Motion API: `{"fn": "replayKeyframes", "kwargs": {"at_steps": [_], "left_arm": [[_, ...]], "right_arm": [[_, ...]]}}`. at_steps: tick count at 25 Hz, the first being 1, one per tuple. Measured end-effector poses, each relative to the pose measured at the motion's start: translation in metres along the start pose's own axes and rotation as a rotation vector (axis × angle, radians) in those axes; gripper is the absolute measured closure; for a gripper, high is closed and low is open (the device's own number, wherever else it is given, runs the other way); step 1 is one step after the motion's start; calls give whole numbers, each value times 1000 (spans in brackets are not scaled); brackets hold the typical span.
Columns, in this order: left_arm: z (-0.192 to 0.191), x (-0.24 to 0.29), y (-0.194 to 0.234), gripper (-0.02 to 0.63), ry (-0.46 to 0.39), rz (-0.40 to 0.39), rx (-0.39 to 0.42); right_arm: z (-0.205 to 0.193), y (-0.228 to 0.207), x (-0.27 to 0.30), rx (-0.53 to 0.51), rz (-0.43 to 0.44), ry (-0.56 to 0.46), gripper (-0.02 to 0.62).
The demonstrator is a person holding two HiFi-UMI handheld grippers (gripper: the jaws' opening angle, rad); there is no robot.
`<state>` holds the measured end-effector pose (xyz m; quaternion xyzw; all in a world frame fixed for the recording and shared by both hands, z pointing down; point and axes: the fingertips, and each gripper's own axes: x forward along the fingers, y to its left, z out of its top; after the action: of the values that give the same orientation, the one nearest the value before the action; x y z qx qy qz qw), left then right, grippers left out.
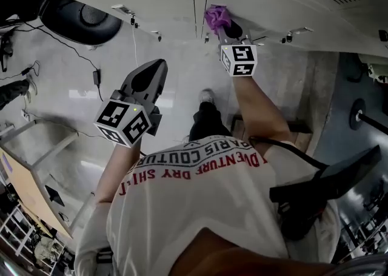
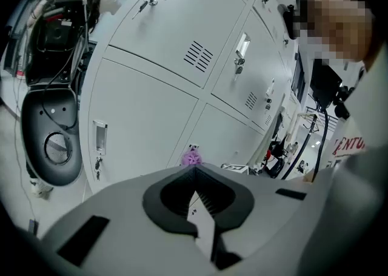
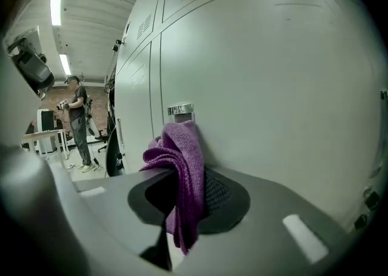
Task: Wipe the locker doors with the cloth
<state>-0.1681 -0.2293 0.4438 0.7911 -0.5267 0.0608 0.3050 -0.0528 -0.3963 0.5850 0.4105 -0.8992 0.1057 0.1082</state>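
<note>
A purple cloth (image 1: 216, 17) is pressed against a pale grey locker door (image 1: 254, 2) beside the seam between two doors. My right gripper (image 1: 225, 26) is shut on it. In the right gripper view the cloth (image 3: 180, 159) bunches up between the jaws and touches the door (image 3: 273, 87) just below a small metal label plate (image 3: 180, 109). My left gripper (image 1: 156, 68) hangs lower and to the left, away from the lockers, shut with nothing in it. In the left gripper view its tips (image 2: 194, 170) meet, with the cloth (image 2: 192, 158) far beyond them.
A black rounded object (image 1: 79, 20) rests against the lockers at the left, with cables (image 1: 91, 62) on the floor near it. Locker handles and key locks (image 2: 99, 141) stick out from the doors. Another person (image 3: 77, 123) stands far down the aisle.
</note>
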Motion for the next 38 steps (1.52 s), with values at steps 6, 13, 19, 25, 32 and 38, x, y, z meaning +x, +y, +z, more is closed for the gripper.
{"fn": "replayKeyframes", "kwargs": {"at_steps": [6,13,19,25,32,38], "left_arm": [[-2,4,-2,607,11,-11,9],[-7,18,-14,607,37,-48,25],[-12,35,-31,607,61,-88,55],[-19,58,-55,607,78,-146,76],[-28,70,-68,606,98,-171,83],[-28,74,-71,606,99,-175,76]], "right_arm": [[0,-1,3,-2,-8,-1,545],[0,-5,-3,-25,7,9,545],[-6,-44,-27,2,-67,3,545],[-16,-100,-63,17,-161,7,545],[-34,-178,-113,116,-354,14,545],[-38,-197,-123,122,-402,40,545]]}}
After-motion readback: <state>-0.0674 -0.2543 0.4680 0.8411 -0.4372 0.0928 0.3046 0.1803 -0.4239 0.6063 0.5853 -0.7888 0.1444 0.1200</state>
